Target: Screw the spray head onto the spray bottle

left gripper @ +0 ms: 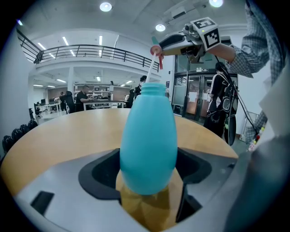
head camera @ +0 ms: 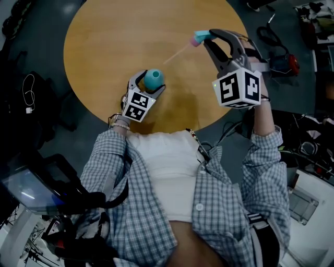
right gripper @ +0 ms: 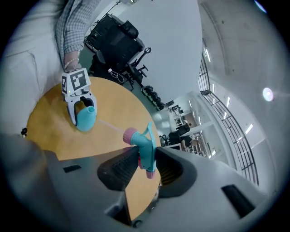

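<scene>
Standing upright near the round wooden table's front edge, the teal spray bottle is clamped between the left gripper's jaws. The right gripper, high beside it, pinches the spray head, whose thin dip tube points toward the bottle.

Open-plan lab/office hall. Round table on a grey floor. Beyond the table: railed mezzanine, ceiling lights, people at desks, glass doors. Cables and gear lie beside the table.
</scene>
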A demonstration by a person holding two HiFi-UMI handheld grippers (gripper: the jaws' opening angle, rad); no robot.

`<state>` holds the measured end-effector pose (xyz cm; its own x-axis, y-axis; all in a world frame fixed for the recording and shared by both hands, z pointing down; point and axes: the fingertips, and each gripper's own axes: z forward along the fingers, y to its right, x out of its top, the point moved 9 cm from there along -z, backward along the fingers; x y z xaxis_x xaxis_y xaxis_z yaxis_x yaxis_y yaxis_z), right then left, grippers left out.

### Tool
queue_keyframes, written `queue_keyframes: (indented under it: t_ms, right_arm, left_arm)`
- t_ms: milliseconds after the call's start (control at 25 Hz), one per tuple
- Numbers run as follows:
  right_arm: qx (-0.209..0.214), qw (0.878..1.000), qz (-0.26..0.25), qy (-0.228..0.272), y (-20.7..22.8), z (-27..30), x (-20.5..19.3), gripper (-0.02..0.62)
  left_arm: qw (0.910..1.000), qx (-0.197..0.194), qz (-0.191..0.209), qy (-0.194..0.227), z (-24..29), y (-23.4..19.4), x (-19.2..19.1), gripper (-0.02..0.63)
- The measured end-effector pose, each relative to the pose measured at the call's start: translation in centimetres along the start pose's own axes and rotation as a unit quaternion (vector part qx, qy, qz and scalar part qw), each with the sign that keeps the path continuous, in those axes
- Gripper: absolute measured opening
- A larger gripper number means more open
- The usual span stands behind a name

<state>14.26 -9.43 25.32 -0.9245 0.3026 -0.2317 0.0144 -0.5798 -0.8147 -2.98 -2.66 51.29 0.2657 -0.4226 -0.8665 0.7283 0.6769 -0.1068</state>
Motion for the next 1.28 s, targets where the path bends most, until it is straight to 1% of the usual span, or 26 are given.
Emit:
queue_keyframes:
  t_ms: [80, 200, 440, 560, 720, 920, 1000, 1160, 1280]
  right_arm:
    - [-0.004, 1.0, 0.001, 0.014, 0.6, -0.7, 1.2, 0.117]
    - [0.005, 1.0, -0.004, 0.025, 0.6, -1.3, 2.9, 0.117]
    - [0.032, 0.997, -0.06, 0.03, -2.2, -0.1, 4.6, 0.117]
    - [0.029, 0.995, -0.088, 0.036, -4.2, 1.0, 5.5, 0.116]
    - [0.011, 0.989, -0.139, 0.043, -7.3, 2.4, 6.7, 0.115]
    - [0.006, 0.979, -0.198, 0.049, -10.5, 3.6, 7.5, 0.116]
    - [0.003, 0.975, -0.219, 0.048, -11.6, 4.0, 7.6, 0.115]
    - [0.015, 0.97, -0.237, 0.047, -13.4, 4.4, 7.5, 0.115]
    - [0.011, 0.968, -0.247, 0.051, -13.9, 4.4, 8.0, 0.115]
  left_arm:
    - [1.0, 0.001, 0.002, 0.002, 0.0, -0.1, 0.0, 0.387]
    - [1.0, 0.0, 0.0, 0.001, 0.0, -0.2, 0.0, 0.387]
    - [1.0, -0.003, -0.001, 0.003, 0.0, -0.3, 0.0, 0.387]
    - [1.0, -0.002, -0.001, 0.001, -0.1, -0.3, -0.1, 0.387]
    - [1.0, -0.005, -0.004, 0.001, 0.1, -0.4, -0.4, 0.387]
    - [1.0, -0.003, -0.002, 0.006, 0.1, -0.5, -0.4, 0.387]
    - [1.0, -0.004, -0.003, 0.002, 0.1, -0.4, -0.5, 0.387]
    - [1.0, -0.005, -0.007, -0.002, 0.2, -0.4, -0.8, 0.387]
    - [1.0, -0.006, -0.007, 0.0, 0.1, -0.4, -0.7, 0.387]
